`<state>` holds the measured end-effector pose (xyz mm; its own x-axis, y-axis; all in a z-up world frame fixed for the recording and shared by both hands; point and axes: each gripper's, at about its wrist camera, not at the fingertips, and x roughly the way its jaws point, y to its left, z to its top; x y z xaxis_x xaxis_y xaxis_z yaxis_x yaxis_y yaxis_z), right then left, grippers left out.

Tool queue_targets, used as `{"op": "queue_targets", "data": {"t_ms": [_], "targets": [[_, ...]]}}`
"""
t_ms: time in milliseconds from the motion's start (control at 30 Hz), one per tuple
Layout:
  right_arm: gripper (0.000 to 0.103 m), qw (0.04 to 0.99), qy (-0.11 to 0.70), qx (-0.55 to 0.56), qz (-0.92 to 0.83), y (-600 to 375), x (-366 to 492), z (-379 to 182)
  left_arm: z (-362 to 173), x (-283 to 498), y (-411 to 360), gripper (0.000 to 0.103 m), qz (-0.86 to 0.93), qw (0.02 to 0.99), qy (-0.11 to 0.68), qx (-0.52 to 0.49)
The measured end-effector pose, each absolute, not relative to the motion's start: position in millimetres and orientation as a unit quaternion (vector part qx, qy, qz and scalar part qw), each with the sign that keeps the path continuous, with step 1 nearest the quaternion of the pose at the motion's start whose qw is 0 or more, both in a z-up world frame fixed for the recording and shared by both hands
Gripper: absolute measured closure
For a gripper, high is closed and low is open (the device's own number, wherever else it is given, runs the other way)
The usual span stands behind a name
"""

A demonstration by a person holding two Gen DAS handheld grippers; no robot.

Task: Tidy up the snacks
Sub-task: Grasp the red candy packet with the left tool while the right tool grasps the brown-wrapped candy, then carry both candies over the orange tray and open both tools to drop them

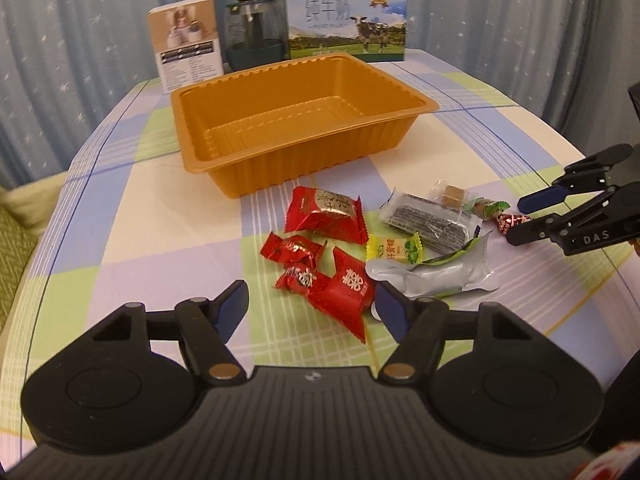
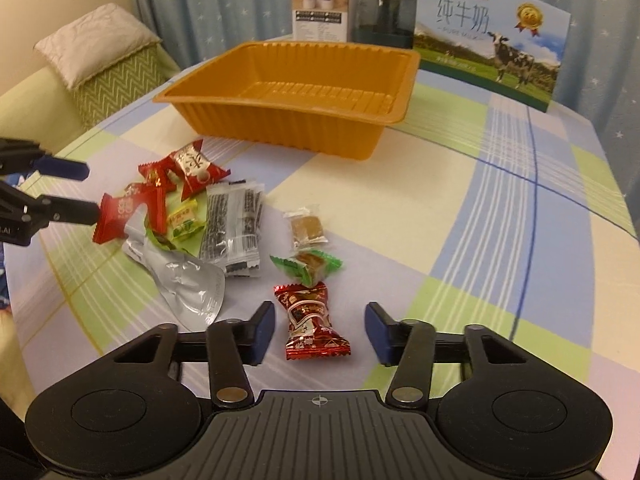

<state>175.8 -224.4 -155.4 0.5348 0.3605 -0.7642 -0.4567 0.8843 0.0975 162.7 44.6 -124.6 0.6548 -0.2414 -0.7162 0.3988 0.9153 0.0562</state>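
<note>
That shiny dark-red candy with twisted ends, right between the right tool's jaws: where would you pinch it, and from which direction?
Pinch the shiny dark-red twist-wrapped candy across its plump middle, coming down from above. It lies flat on the checked tablecloth, pointing away from the right gripper, so the open jaws already flank its long sides. The flared, crinkly ends are thin and would likely slip.

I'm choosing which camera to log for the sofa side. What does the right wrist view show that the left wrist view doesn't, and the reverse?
Only the right wrist view: the pale quilted cushion on the green zigzag sofa arm, and the left tool around a red snack packet.
Only the left wrist view: the right tool at a small red candy.
Both: the empty orange plastic tray, the milk carton box and the checked tablecloth.
</note>
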Motion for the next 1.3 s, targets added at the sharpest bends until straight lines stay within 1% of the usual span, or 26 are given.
{"op": "queue_targets", "data": {"t_ms": [67,133,200,233,367,433,533,767,867,933,1033,1300], "targets": [[0.067,0.875,0.421,-0.06,0.233,-223.1,175.6,-156.9,-125.6,165.3,41.2,0.036,-0.184,0.902,0.371,0.121],[0.069,0.875,0.419,-0.066,0.234,-221.9,174.9,-157.2,-126.9,168.7,37.0,0.04,-0.191,0.9,0.367,0.136],[0.077,0.875,0.419,-0.065,0.234,-221.5,173.7,-157.4,-128.7,171.2,32.4,0.043,-0.201,0.896,0.366,0.153],[0.078,0.875,0.418,-0.066,0.235,-221.4,172.2,-157.0,-129.9,172.1,29.5,0.045,-0.206,0.893,0.366,0.162],[0.08,0.875,0.418,-0.065,0.235,-222.1,169.1,-156.7,-136.5,171.5,16.7,0.05,-0.227,0.878,0.364,0.21],[0.08,0.876,0.417,-0.062,0.233,-223.7,167.7,-156.5,-140.6,170.6,10.9,0.059,-0.236,0.87,0.363,0.235],[0.081,0.877,0.419,-0.055,0.229,-227.0,167.0,-155.7,-145.4,168.8,5.1,0.065,-0.244,0.862,0.363,0.256],[0.081,0.877,0.421,-0.044,0.228,-228.6,164.7,-154.9,-154.5,163.8,-7.1,0.066,-0.257,0.849,0.365,0.283],[0.081,0.878,0.42,-0.04,0.226,-228.8,165.8,-155.5,-155.2,167.0,-7.5,0.068,-0.248,0.855,0.37,0.266],[0.081,0.879,0.42,-0.036,0.224,-229.0,165.9,-155.5,-155.2,169.8,-6.9,0.076,-0.239,0.859,0.378,0.249],[0.081,0.881,0.418,-0.029,0.219,-230.2,164.5,-154.2,-154.0,172.1,-4.7,0.079,-0.227,0.864,0.388,0.225],[0.082,0.89,0.403,-0.017,0.212,-235.8,155.6,-140.8,-136.0,161.6,8.0,0.08,-0.202,0.882,0.382,0.19]]}}
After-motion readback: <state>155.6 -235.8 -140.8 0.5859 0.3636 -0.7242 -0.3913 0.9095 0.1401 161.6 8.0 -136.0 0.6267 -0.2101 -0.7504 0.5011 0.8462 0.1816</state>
